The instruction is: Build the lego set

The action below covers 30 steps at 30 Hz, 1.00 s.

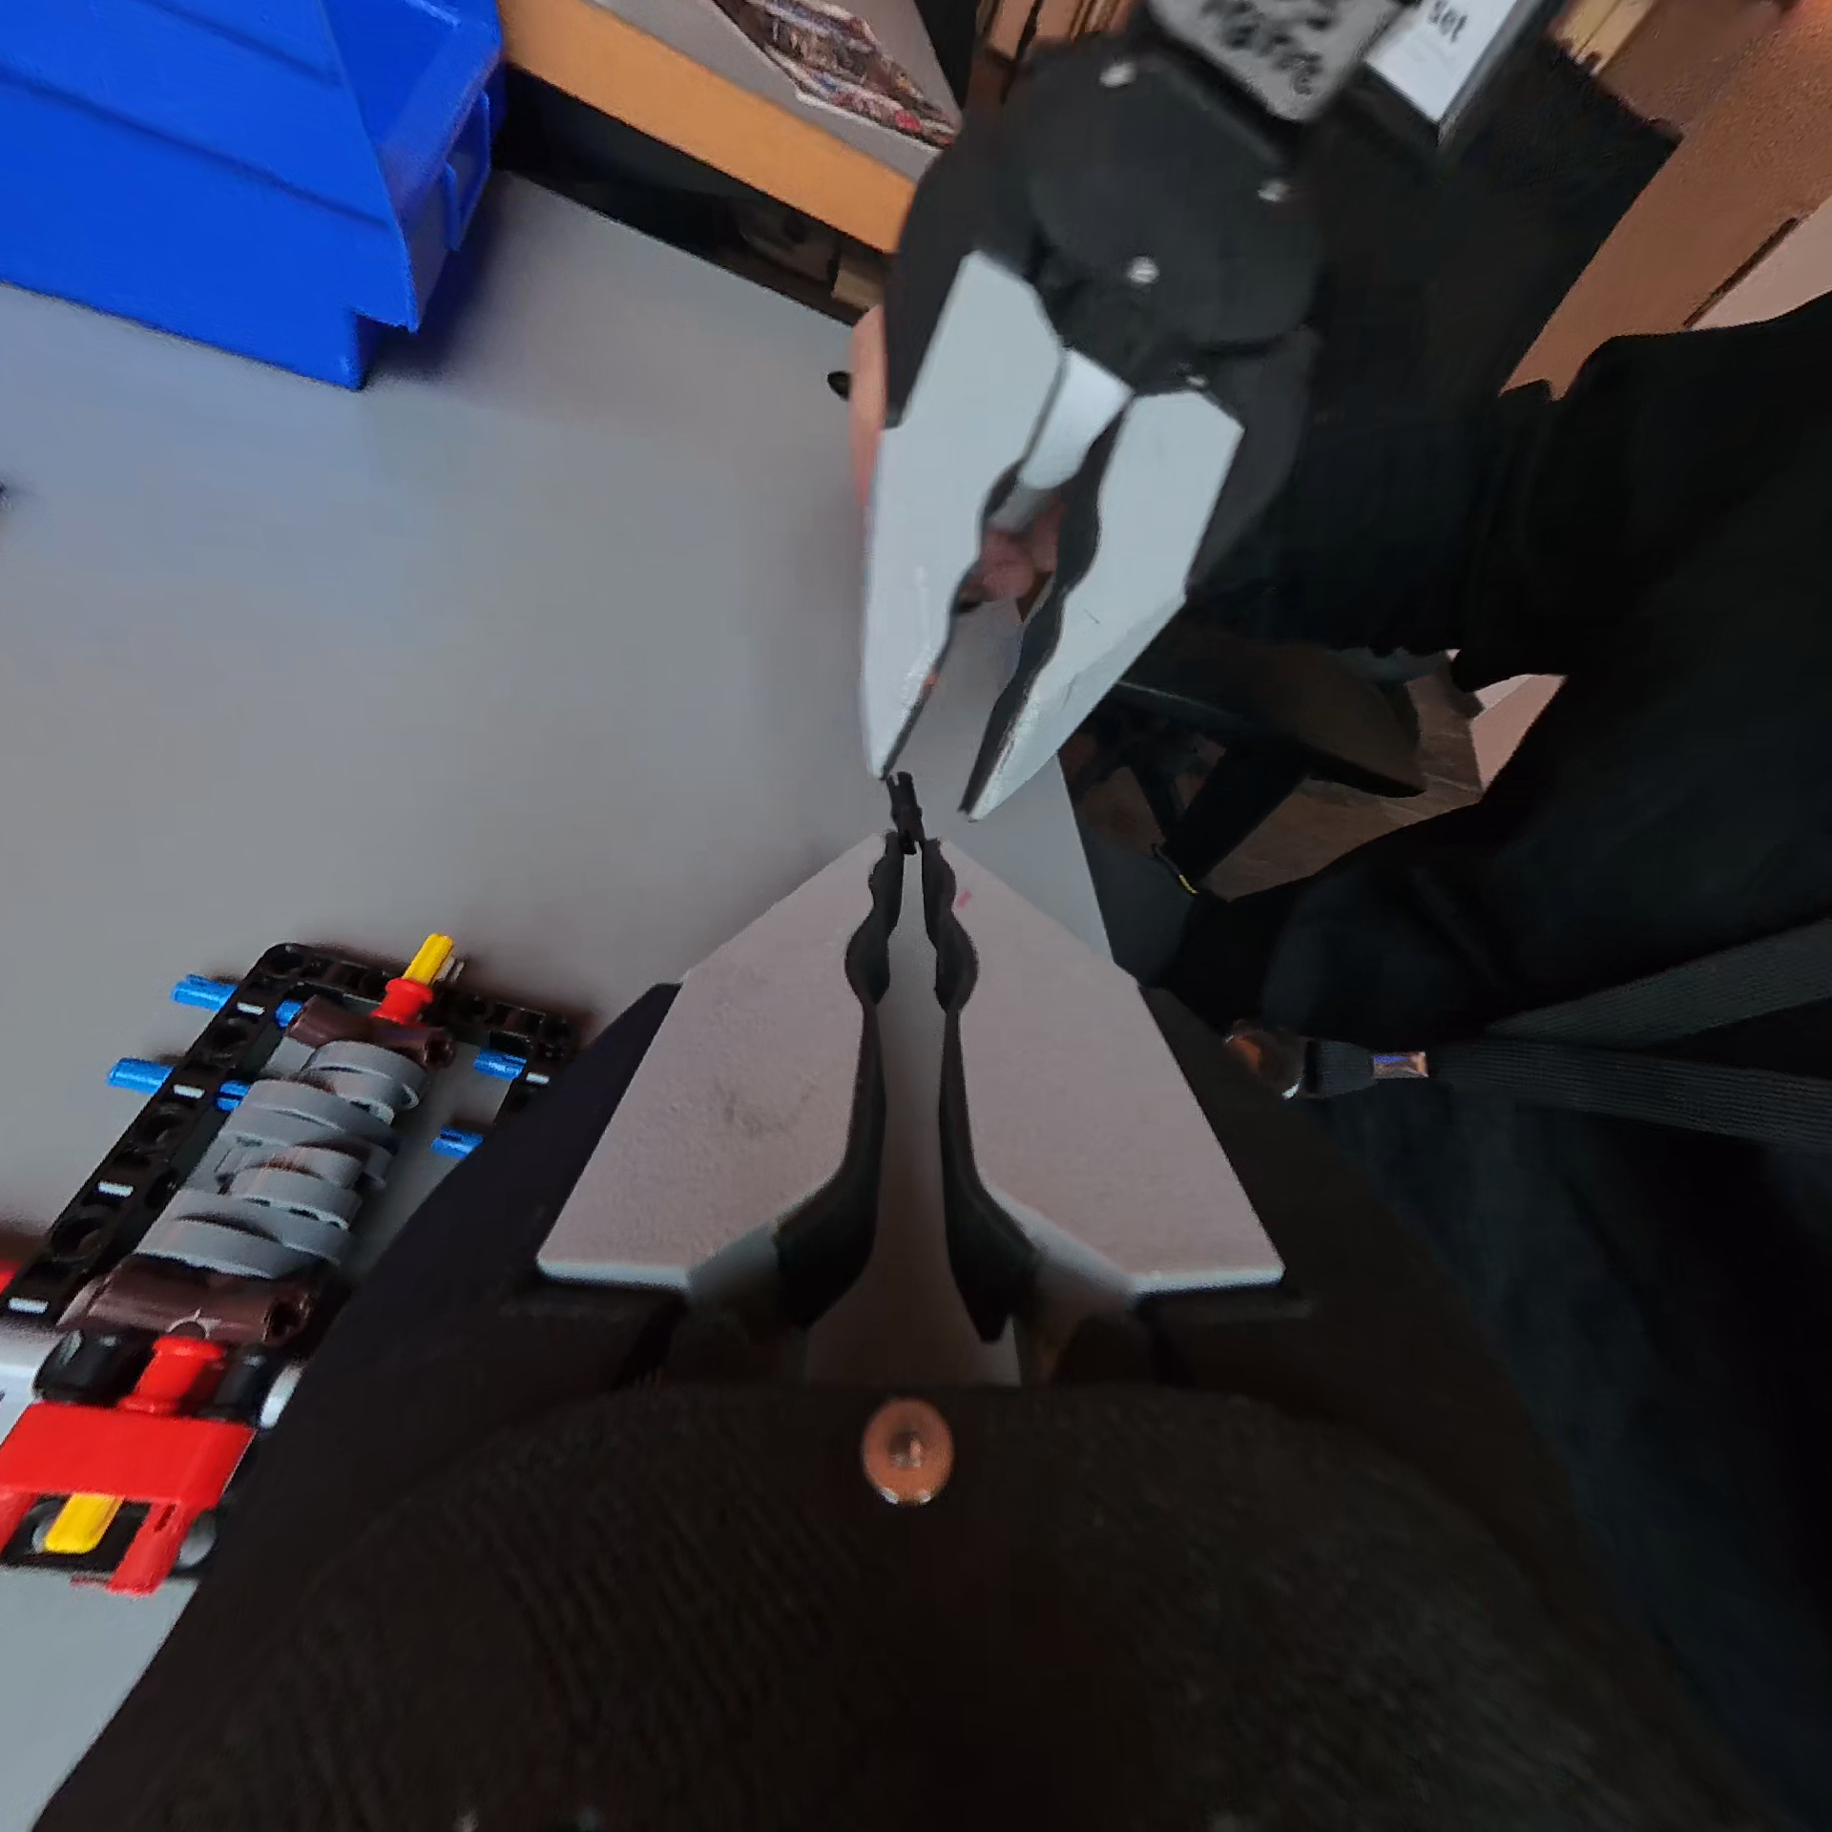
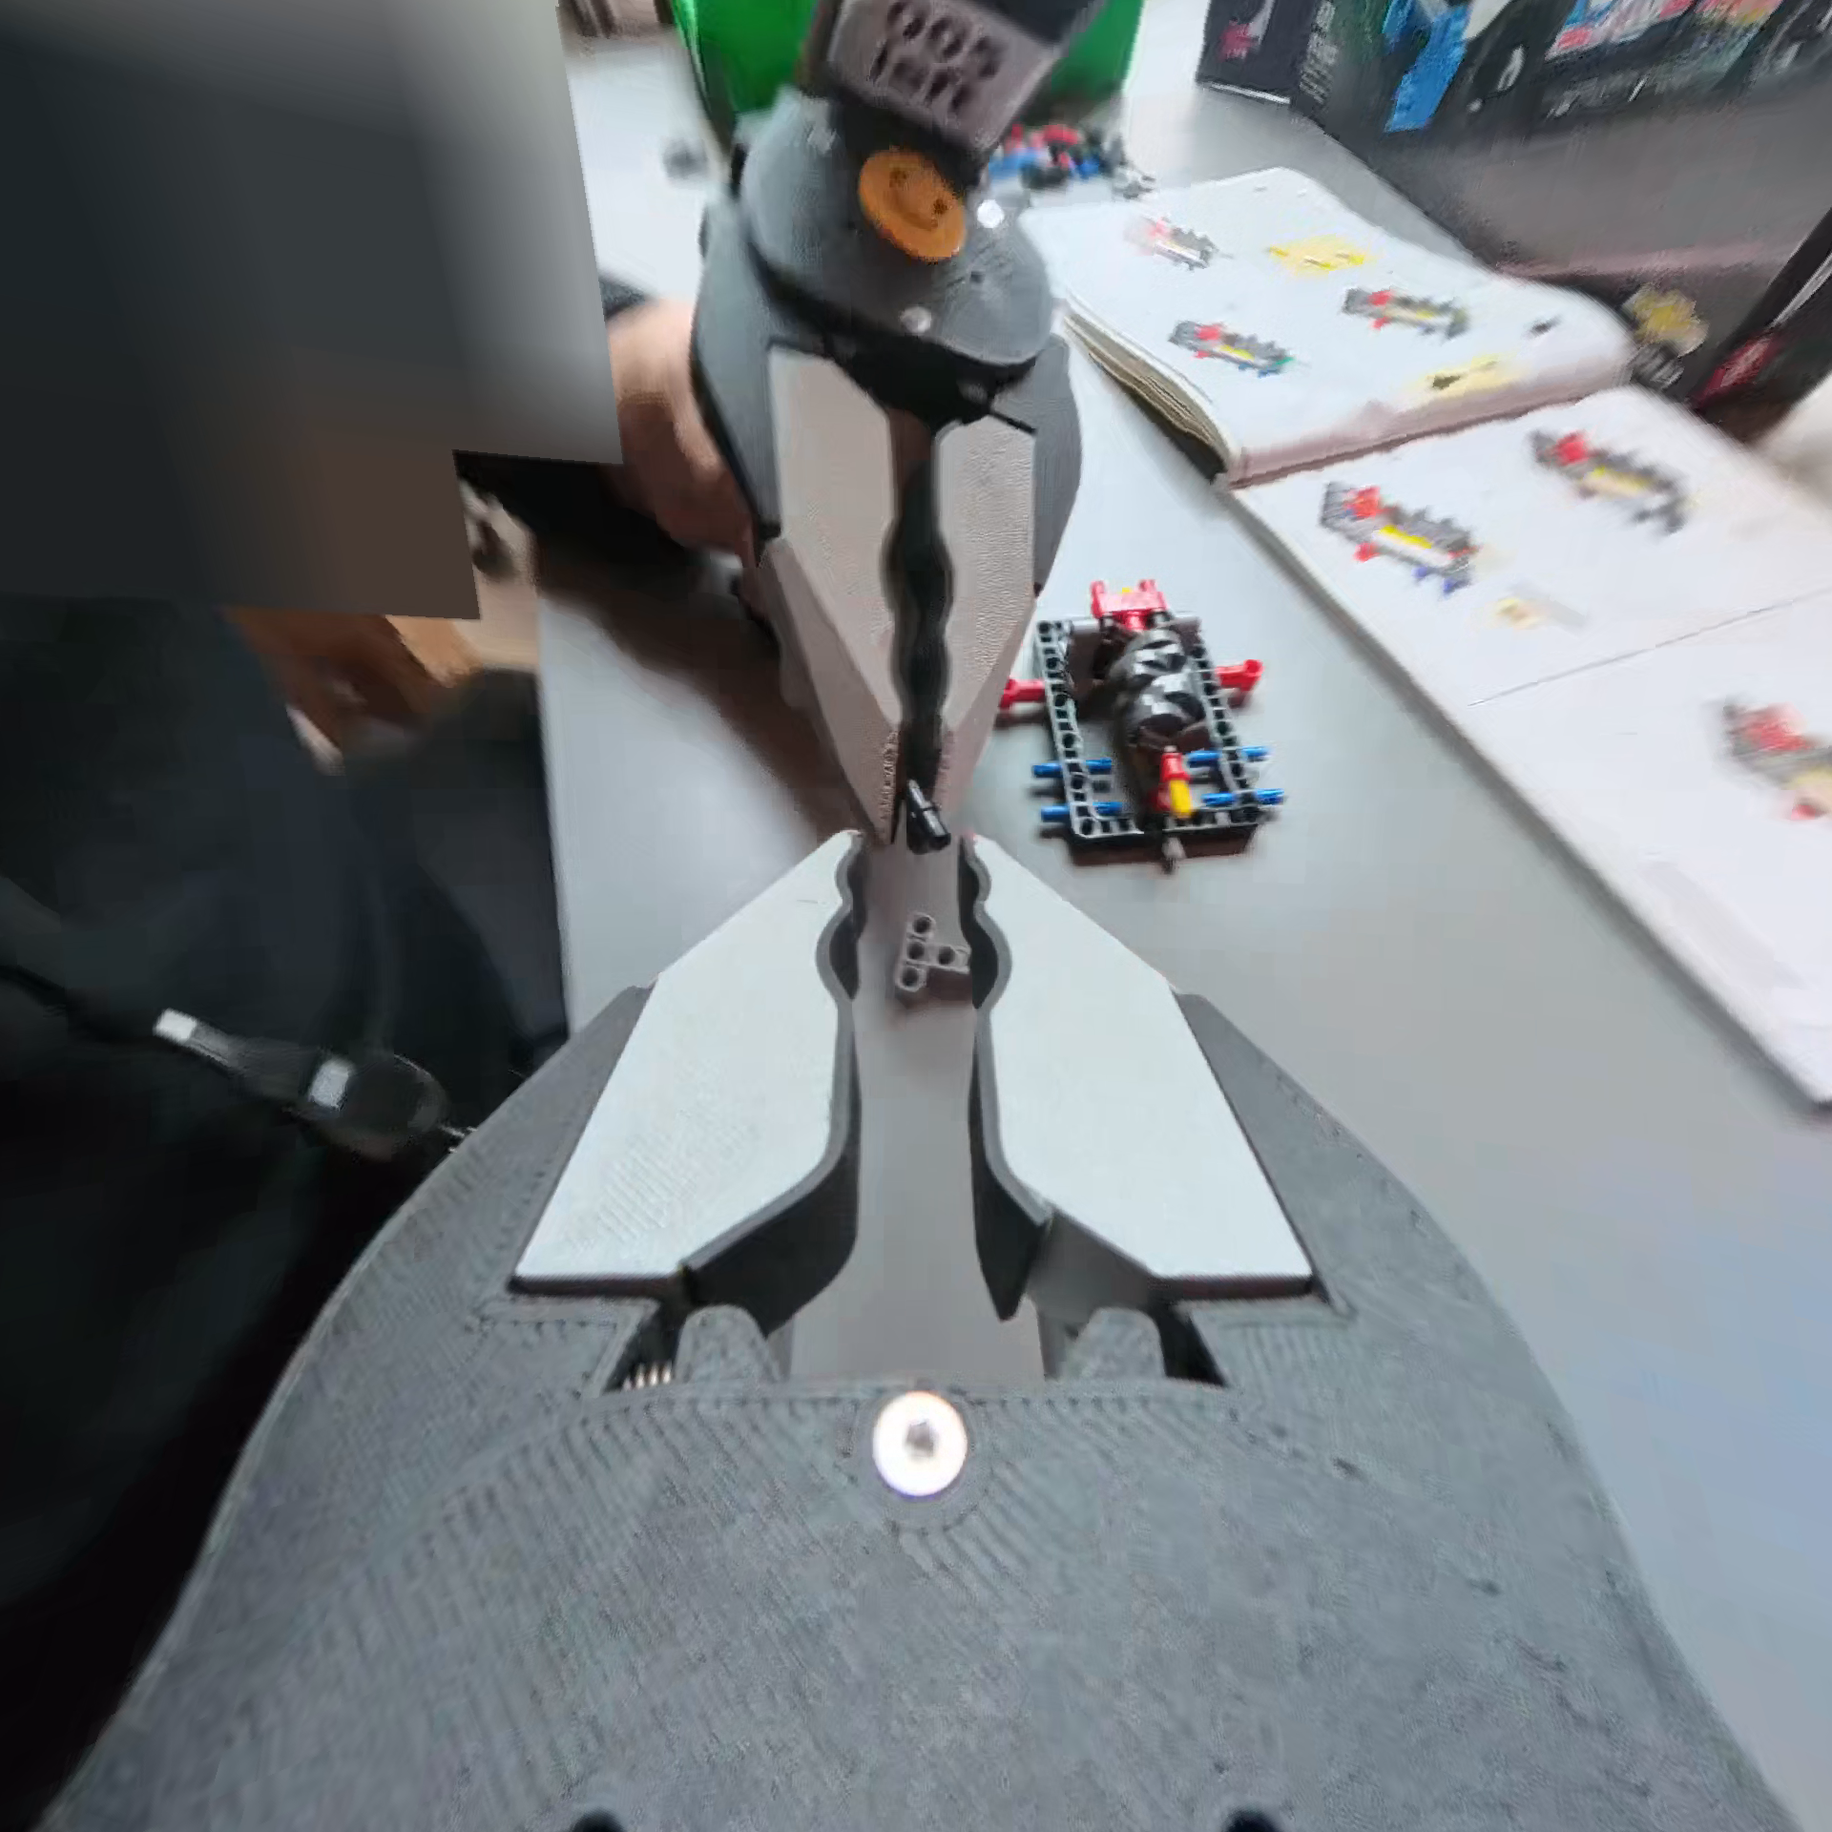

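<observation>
- A small black pin (image 1: 904, 805) is pinched at the very tips of the left gripper (image 1: 907, 851), whose jaws are nearly together on it; it is held in the air over the grey table's (image 1: 496, 595) edge.
- The right gripper (image 2: 907, 853) faces it tip to tip, jaws parted by a narrow gap and holding nothing; one fingertip (image 1: 885, 763) is at the pin's free end, contact unclear.
- Seen between the right gripper's fingers, a small grey holed piece (image 2: 927, 957) lies on the table.
- The partly built lego frame (image 2: 1150, 724), black with blue pins, red parts and a yellow axle, lies flat nearby.
- An open instruction booklet (image 2: 1388, 327) lies beyond the frame, beside dark boxes (image 2: 1487, 79).
- A blue bin (image 1: 228, 159) stands at the table's far side.
</observation>
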Available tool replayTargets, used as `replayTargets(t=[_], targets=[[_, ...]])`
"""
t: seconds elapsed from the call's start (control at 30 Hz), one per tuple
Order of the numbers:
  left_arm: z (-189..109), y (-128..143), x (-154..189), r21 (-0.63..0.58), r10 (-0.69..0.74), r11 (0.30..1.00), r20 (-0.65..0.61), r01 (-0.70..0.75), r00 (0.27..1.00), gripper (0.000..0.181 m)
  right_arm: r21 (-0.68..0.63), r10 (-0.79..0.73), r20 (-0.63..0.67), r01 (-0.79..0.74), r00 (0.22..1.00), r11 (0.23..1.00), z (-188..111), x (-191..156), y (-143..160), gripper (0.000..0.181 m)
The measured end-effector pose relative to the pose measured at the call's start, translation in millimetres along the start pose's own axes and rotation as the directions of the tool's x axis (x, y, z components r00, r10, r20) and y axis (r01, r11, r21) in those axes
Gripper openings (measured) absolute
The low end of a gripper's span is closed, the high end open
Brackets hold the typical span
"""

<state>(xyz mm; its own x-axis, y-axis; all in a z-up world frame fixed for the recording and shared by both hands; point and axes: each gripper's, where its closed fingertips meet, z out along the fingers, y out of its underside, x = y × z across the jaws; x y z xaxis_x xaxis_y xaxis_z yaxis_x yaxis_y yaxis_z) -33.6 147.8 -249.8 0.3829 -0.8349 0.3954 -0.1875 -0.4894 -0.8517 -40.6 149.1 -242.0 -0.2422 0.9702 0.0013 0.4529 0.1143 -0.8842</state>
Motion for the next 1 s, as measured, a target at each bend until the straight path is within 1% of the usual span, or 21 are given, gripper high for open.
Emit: replayTargets(t=[0.07,0.13,0.17,0.23,0.3,0.37,0.43,0.47,0.5,0.73,0.83,0.93,1.0], targets=[[-1.0,-5.2,4.4,0.028,0.037,0.999,-0.008,-0.037,0.999,0.002,0.083,0.182,0.128,-0.194,0.975,0.978,-4.7,0.0,-5.8,0.017],[-2.2,-9.5,7.8,0.048,0.083,0.995,0.0,-0.083,0.997,0.002,0.16,0.283,0.257,-0.329,0.924,0.93,-13.2,-1.9,-16.5,0.011],[-2.9,-11.7,9.3,0.058,0.105,0.993,0.005,-0.105,0.994,0.002,0.187,0.306,0.293,-0.368,0.906,0.911,-16.7,-1.7,-20.4,0.009],[-4.6,-16.8,13.4,0.086,0.148,0.985,0.011,-0.148,0.989,0.002,0.207,0.311,0.312,-0.384,0.898,0.9,-18.8,-1.7,-23.0,0.011],[-6.0,-21.1,17.6,0.111,0.184,0.977,0.012,-0.184,0.983,0.002,0.201,0.291,0.309,-0.361,0.905,0.911,-16.6,-4.9,-22.9,0.014],[-6.8,-23.8,20.3,0.127,0.22,0.967,0.021,-0.221,0.975,0.002,0.192,0.271,0.311,-0.34,0.911,0.921,-13.8,-8.9,-23.7,0.01],[-6.0,-22.6,20.6,0.117,0.235,0.965,0.028,-0.237,0.972,0.002,0.201,0.258,0.322,-0.332,0.911,0.921,-13.4,-11.8,-27.1,0.009],[-5.6,-22.1,20.7,0.114,0.237,0.964,0.029,-0.239,0.971,0.002,0.201,0.258,0.322,-0.332,0.911,0.922,-13.1,-11.5,-27.8,0.008],[-5.3,-21.8,20.7,0.111,0.239,0.964,0.031,-0.241,0.97,0.002,0.204,0.256,0.323,-0.331,0.911,0.921,-13.4,-11.4,-28.6,0.003],[-3.3,-18.4,18.5,0.089,0.227,0.969,0.037,-0.23,0.973,0.002,0.184,0.236,0.277,-0.293,0.931,0.938,-11.3,-9.9,-25.2,0.001],[-0.9,-14.7,15.9,0.067,0.204,0.976,0.039,-0.206,0.978,0.002,0.136,0.156,0.209,-0.186,0.965,0.973,-11.0,-9.7,-19.9,0.001],[0.6,-10.7,13.2,0.044,0.199,0.979,0.045,-0.201,0.979,0.003,0.08,0.024,0.114,-0.033,0.993,0.996,-11.9,-9.3,-18.8,0.001],[1.4,-10.5,13.2,0.041,0.198,0.979,0.046,-0.2,0.979,0.005,0.032,-0.066,0.066,0.064,0.996,0.997,-11.2,-10.5,-17.5,0.001]])
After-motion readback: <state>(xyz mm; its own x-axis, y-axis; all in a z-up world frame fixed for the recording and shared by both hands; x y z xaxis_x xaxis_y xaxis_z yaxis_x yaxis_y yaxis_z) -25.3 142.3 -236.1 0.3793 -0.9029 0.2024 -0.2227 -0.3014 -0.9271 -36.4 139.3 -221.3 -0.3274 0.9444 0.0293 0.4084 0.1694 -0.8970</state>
